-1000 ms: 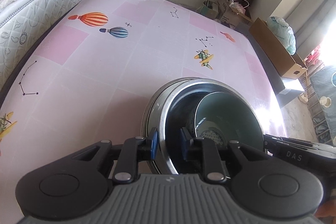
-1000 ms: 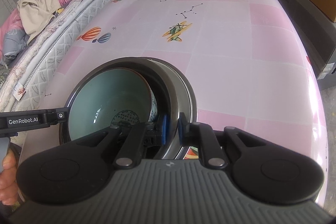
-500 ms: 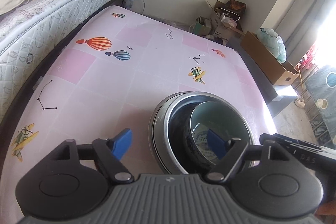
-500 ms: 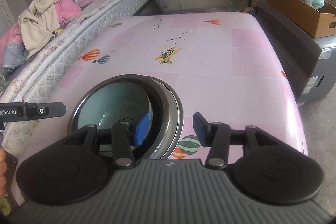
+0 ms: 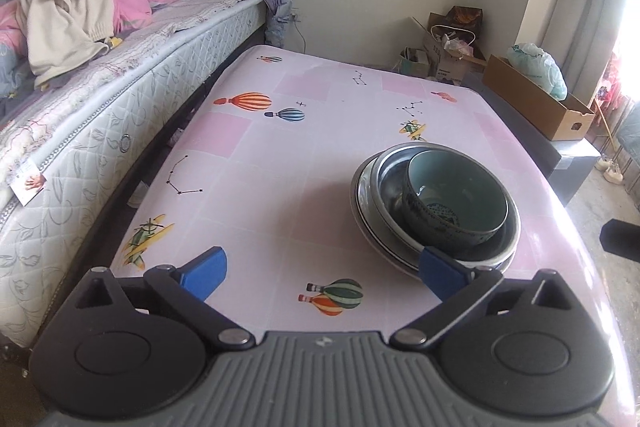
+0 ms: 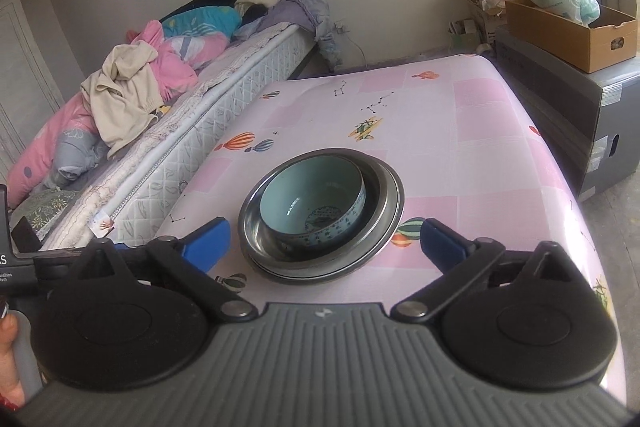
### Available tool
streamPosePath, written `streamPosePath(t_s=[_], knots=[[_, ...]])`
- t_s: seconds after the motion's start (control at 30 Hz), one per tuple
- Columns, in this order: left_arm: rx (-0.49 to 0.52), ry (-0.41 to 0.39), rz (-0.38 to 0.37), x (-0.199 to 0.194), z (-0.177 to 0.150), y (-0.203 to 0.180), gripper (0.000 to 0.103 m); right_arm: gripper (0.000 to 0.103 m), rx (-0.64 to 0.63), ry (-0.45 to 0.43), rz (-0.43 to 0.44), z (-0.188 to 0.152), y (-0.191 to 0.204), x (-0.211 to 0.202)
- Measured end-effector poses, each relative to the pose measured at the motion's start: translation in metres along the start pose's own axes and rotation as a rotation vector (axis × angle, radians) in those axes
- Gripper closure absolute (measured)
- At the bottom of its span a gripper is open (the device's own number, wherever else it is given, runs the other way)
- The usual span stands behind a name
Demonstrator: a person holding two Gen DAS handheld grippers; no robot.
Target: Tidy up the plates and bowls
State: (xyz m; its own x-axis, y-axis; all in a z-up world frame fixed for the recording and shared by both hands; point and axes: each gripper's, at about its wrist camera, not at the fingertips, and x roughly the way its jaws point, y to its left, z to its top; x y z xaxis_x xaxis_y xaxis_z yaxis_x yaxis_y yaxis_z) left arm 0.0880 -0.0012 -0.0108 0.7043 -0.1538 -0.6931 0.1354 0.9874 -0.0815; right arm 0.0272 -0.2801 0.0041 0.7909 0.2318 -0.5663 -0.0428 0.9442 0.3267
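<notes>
The stack looks finished: a teal bowl (image 6: pixel 312 203) sits inside a steel bowl (image 6: pixel 374 227), which rests on a plate (image 5: pixel 366 223), all on the pink surface (image 5: pixel 280 187) near its front edge. The left gripper (image 5: pixel 320 269) and right gripper (image 6: pixel 324 239) both have their fingers opening, spread wide with nothing held, the right one's framing the stack without touching it. No other dishes show, so little seems left, I judge.
</notes>
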Motion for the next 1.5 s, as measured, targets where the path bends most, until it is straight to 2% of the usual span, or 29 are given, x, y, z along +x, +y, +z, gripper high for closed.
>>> streamPosePath(t_s=[0.23,0.4,0.5,0.6,0.7,0.77,0.87,1.0,1.27,1.5], knots=[[0.006,-0.016,0.079,-0.017,-0.011,-0.002,0.000,0.002,-0.067,0.012,-0.072,-0.018,0.028,-0.019],[-0.011,-0.035,0.184,-0.025,-0.012,-0.001,0.000,0.001,-0.102,-0.011,-0.119,-0.022,0.039,-0.034],[-0.005,-0.025,0.197,-0.025,-0.011,0.000,0.000,0.001,-0.146,-0.021,-0.178,-0.021,0.047,-0.039],[0.042,0.000,0.207,-0.024,-0.012,-0.005,0.000,0.001,-0.192,-0.034,-0.240,-0.022,0.054,-0.042],[0.095,0.001,0.245,-0.021,-0.016,-0.015,0.000,0.001,-0.192,-0.064,-0.294,-0.022,0.056,-0.045],[0.107,0.023,0.239,-0.017,-0.017,-0.020,0.000,0.001,-0.175,-0.084,-0.309,-0.022,0.053,-0.046],[0.088,0.062,0.198,-0.013,-0.016,-0.023,0.000,0.001,-0.144,-0.069,-0.304,-0.022,0.047,-0.040],[0.069,0.093,0.175,-0.009,-0.016,-0.024,0.000,0.001,-0.112,0.005,-0.291,-0.022,0.038,-0.022],[0.026,0.120,0.143,-0.006,-0.008,-0.022,0.000,0.001,0.001,0.099,-0.215,-0.020,0.026,0.011],[0.020,0.129,0.135,-0.002,-0.002,-0.025,0.000,0.001,0.002,0.134,-0.187,-0.016,0.028,0.030]])
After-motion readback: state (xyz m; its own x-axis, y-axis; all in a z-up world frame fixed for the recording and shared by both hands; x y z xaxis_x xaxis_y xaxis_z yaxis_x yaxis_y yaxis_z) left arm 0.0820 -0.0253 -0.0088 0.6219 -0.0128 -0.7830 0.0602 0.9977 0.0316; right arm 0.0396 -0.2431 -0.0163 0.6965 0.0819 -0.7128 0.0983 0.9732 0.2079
